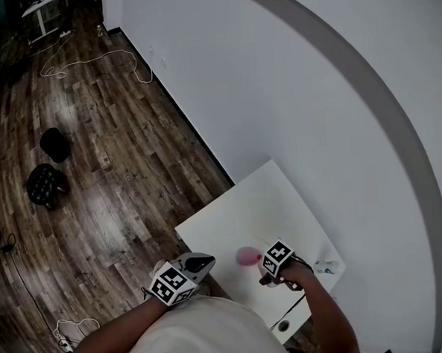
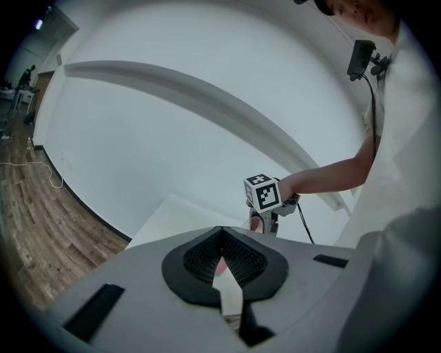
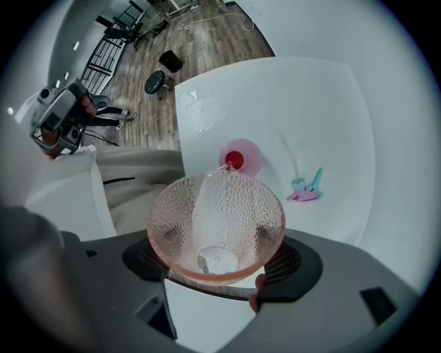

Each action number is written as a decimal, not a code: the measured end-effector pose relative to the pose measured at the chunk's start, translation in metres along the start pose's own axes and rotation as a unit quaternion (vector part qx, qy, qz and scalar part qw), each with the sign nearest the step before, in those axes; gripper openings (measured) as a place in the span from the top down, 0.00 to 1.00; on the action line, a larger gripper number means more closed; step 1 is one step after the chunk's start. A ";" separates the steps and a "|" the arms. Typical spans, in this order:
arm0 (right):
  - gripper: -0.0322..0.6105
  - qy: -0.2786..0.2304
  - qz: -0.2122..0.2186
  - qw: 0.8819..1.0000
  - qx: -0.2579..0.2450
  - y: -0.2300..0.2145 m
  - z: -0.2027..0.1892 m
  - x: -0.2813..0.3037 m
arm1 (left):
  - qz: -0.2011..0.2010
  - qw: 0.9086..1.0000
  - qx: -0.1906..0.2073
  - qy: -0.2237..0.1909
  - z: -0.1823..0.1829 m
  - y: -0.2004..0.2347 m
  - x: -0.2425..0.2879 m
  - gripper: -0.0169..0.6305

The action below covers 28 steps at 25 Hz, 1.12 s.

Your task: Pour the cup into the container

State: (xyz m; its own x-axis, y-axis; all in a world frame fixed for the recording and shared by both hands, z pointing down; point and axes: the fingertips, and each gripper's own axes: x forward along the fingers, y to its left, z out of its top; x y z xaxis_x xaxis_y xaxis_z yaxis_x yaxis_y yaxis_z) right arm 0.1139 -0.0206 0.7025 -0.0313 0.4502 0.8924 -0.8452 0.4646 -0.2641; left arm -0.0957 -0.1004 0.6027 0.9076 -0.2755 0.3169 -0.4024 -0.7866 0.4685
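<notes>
My right gripper (image 3: 217,238) is shut on a clear pinkish dimpled cup (image 3: 217,220). The cup is tipped, and its far rim reaches the small pink container (image 3: 238,158), which has red inside and stands on the white table (image 3: 324,117). The cup looks empty apart from a shine at its base. In the head view that gripper (image 1: 275,262) hangs just beside the container (image 1: 247,256). My left gripper (image 1: 189,271) is off the table's near corner, its jaws (image 2: 220,238) shut with nothing in them. The left gripper view shows the right gripper (image 2: 265,214) ahead.
A small pink and teal thing (image 3: 306,187) lies on the table right of the container. Shiny wet spots (image 3: 196,103) mark the far left corner. A white wall (image 1: 289,71) runs behind the table. Two dark stools (image 1: 46,183) and loose cable (image 1: 87,64) are on the wood floor.
</notes>
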 end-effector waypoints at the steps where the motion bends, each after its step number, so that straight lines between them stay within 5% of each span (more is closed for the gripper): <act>1: 0.37 0.001 0.000 1.000 0.000 0.000 -0.001 0.000 | 0.000 1.000 0.000 0.000 0.000 0.000 -0.001 0.96; 28: 0.37 0.032 0.008 0.999 -0.007 -0.002 -0.004 -0.005 | -0.001 1.000 0.003 0.000 -0.004 -0.003 -0.004 0.96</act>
State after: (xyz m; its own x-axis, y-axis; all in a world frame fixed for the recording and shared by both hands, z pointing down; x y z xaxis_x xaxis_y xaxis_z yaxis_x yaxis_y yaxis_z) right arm 0.1177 -0.0205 0.6970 -0.0098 0.5047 0.8633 -0.8371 0.4680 -0.2831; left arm -0.0989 -0.0944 0.6030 0.9085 -0.2728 0.3164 -0.3991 -0.7907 0.4642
